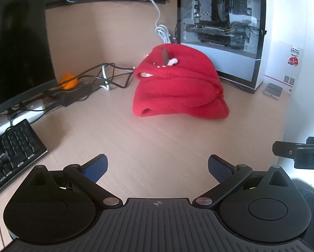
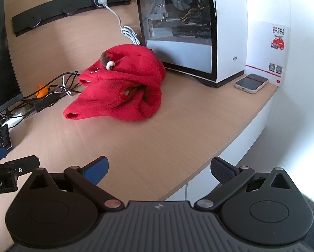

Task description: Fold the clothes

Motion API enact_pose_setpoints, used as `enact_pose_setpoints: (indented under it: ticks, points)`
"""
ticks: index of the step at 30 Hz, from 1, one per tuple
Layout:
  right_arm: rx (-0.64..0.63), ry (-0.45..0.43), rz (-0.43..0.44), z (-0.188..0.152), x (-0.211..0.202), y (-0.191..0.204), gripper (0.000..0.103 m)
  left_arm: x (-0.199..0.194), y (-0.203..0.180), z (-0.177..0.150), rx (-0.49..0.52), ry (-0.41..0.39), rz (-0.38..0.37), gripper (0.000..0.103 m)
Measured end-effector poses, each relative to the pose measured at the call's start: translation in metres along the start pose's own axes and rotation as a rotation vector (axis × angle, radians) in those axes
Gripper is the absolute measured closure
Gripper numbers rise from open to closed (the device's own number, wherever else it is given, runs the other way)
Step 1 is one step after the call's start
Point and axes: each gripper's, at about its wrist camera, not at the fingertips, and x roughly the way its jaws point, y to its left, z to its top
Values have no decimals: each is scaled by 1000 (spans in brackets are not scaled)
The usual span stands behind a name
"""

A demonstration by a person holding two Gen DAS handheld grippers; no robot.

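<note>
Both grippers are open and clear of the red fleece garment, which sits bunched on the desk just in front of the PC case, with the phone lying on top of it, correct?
Not quite: the phone is not on the red fleece garment. The right wrist view shows it flat on the desk, beside the PC case. The rest holds: left gripper and right gripper are open, clear of the bunched garment.

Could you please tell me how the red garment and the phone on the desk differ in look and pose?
The red garment is a soft, bunched, rounded heap; the phone is a thin, rigid slab lying flat. The garment sits mid-desk before the PC case; the phone lies right of the case. Both rest on the desk, untouched by either gripper.
</note>
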Motion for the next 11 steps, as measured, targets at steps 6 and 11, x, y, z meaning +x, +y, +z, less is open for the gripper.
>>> enact_pose_setpoints:
  ticks: [6,11]
  points:
    - [-20,18,9,17,17,-14,0,21,-7,12,2,11,14,0]
    - [-22,33,19,35,32,-27,0,37,-12,25,-11,35,23,0]
